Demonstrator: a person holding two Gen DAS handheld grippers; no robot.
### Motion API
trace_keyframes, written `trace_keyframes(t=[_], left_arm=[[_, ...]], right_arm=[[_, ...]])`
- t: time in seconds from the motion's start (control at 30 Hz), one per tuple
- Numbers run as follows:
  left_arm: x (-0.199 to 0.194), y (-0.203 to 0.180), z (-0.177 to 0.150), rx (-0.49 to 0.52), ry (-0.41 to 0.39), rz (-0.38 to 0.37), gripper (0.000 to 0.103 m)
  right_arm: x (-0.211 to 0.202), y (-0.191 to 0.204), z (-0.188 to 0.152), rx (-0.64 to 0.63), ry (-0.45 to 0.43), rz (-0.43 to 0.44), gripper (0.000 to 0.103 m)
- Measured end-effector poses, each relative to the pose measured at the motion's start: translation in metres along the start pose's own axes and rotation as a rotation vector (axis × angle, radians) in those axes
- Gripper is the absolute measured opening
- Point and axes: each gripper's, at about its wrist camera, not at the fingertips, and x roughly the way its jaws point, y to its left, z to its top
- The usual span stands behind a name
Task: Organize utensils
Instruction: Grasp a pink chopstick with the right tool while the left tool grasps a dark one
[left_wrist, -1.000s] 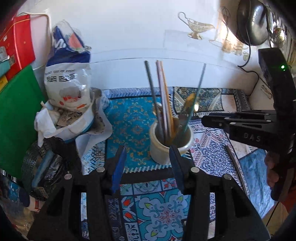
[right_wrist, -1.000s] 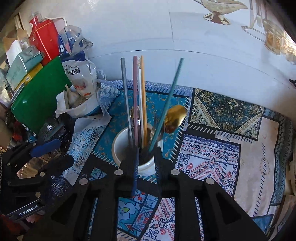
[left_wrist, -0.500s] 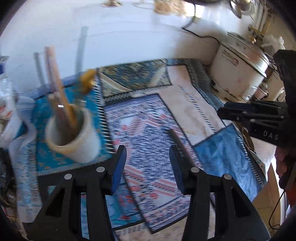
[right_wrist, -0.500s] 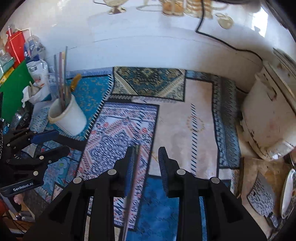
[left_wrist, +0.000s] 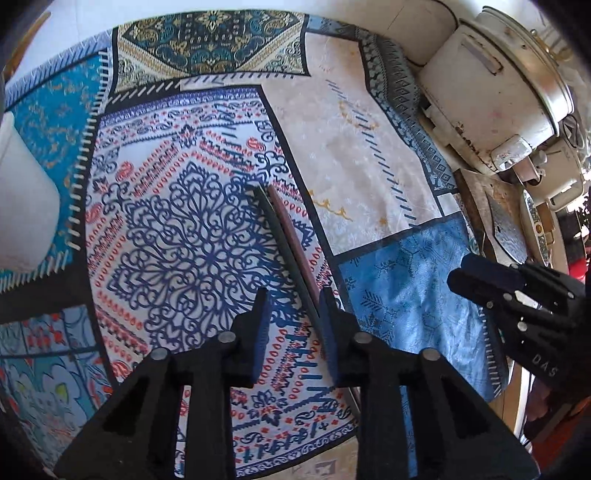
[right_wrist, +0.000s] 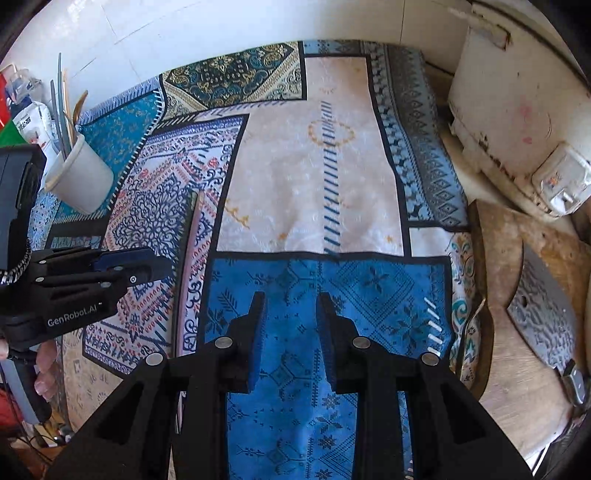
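Two chopsticks, one dark green (left_wrist: 283, 243) and one dull pink (left_wrist: 295, 245), lie side by side on the patterned cloth (left_wrist: 177, 221). My left gripper (left_wrist: 293, 326) is open just above their near ends, which pass between its fingers. A white cup (right_wrist: 79, 182) holding several chopsticks and a gold spoon stands at the far left. My right gripper (right_wrist: 290, 330) is open and empty over a blue patch of cloth. The chopsticks show faintly in the right wrist view (right_wrist: 192, 218), beside the left gripper (right_wrist: 129, 267).
A white rice cooker (right_wrist: 517, 122) stands at the right against the wall. A cleaver (right_wrist: 546, 317) lies on a round wooden board (right_wrist: 517, 387) at the right edge. A bag and a green board (right_wrist: 7, 129) stand behind the cup.
Both grippers have swung right, away from the cup. The left gripper has come down over the two chopsticks on the cloth. The right gripper has moved over the blue patch.
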Motion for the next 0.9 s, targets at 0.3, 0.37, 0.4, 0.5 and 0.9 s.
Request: trace_keyframes(t=[0.3,0.37,0.4,0.5,0.9], left_arm=[[0.014,-0.012,0.002,0.004,0.013,0.045,0.012],[0.015,-0.01,0.002,-0.001,0.008,0.048,0.008],[0.015,-0.009,0.001,-0.002,0.01,0.045,0.007],[0.013,-0.007,-0.001,0.021,0.008,0.049,0.006],[-0.011,0.039,-0.014,0.008,0.026,0.11,0.004]], right_arm=[[0.006,-0.004,-0.007,-0.01,0.006,0.031,0.024],[0.006,-0.003,-0.008,-0.012,0.007,0.048,0.024],[0.006,-0.002,-0.008,-0.018,0.007,0.047,0.024],[0.009,0.001,-0.009,-0.026,0.012,0.057,0.024],[0.028,0.048,0.001,-0.081,0.047,0.188,0.024]])
